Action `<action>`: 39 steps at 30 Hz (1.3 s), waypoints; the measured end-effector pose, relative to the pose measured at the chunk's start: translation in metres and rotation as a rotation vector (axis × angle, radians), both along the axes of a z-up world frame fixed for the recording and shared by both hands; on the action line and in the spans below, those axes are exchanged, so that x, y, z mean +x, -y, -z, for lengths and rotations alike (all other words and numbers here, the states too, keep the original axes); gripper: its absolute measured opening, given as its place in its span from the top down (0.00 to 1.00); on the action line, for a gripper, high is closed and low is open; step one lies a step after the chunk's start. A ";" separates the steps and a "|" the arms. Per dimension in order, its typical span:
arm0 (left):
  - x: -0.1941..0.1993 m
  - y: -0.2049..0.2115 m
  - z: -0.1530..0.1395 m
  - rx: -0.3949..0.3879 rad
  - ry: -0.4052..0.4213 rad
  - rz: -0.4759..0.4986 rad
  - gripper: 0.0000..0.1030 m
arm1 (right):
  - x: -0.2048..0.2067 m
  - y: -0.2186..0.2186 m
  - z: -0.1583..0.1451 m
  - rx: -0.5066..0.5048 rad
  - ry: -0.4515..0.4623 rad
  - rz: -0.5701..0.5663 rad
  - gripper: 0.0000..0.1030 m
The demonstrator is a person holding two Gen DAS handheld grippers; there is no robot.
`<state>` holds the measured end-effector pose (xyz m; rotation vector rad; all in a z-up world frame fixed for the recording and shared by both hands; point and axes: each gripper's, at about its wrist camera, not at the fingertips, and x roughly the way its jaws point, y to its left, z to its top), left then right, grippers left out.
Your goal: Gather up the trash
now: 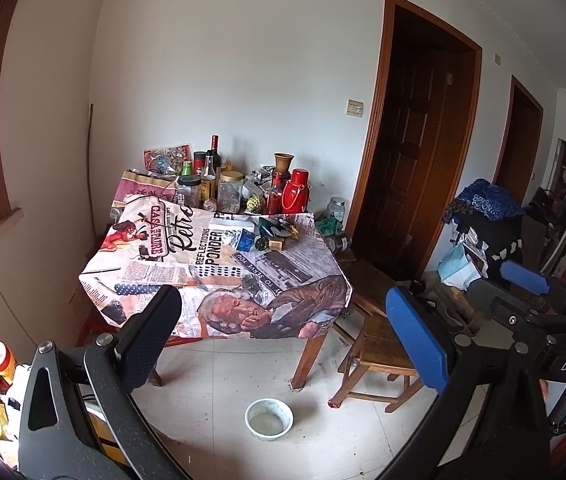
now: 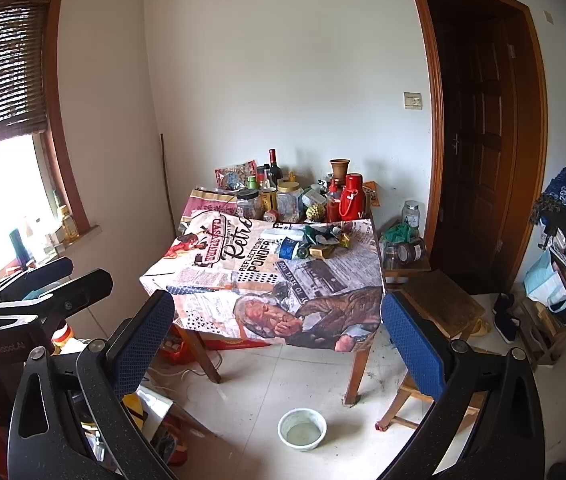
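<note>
A small heap of trash (image 1: 277, 232) lies on the newspaper-print tablecloth (image 1: 219, 264): crumpled green and gold wrappers, a blue packet, a dark bottle and a white box. It also shows in the right wrist view (image 2: 315, 242). My left gripper (image 1: 287, 336) is open and empty, well short of the table. My right gripper (image 2: 279, 340) is open and empty too, also away from the table. The right gripper's body shows at the right edge of the left wrist view (image 1: 531, 304).
Jars, bottles and red flasks (image 1: 295, 196) crowd the table's far edge. A white bowl (image 1: 269, 419) stands on the tiled floor below. A wooden stool (image 1: 379, 344) stands right of the table. Clutter fills the left floor and right wall.
</note>
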<state>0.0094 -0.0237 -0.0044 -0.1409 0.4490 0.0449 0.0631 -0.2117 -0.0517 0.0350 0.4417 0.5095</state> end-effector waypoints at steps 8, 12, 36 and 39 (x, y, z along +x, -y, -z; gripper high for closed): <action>0.021 0.023 0.000 0.023 0.006 -0.020 0.00 | 0.028 0.021 0.003 0.010 -0.005 -0.006 0.00; 0.037 0.030 0.000 0.019 0.006 -0.025 0.00 | 0.043 0.027 0.005 0.006 -0.009 0.002 0.00; 0.269 -0.061 0.029 0.118 -0.066 0.084 0.00 | 0.232 -0.055 0.033 0.002 -0.174 0.179 0.00; 0.305 -0.078 0.047 0.130 -0.118 0.090 0.00 | 0.258 -0.072 0.047 -0.007 -0.199 0.229 0.00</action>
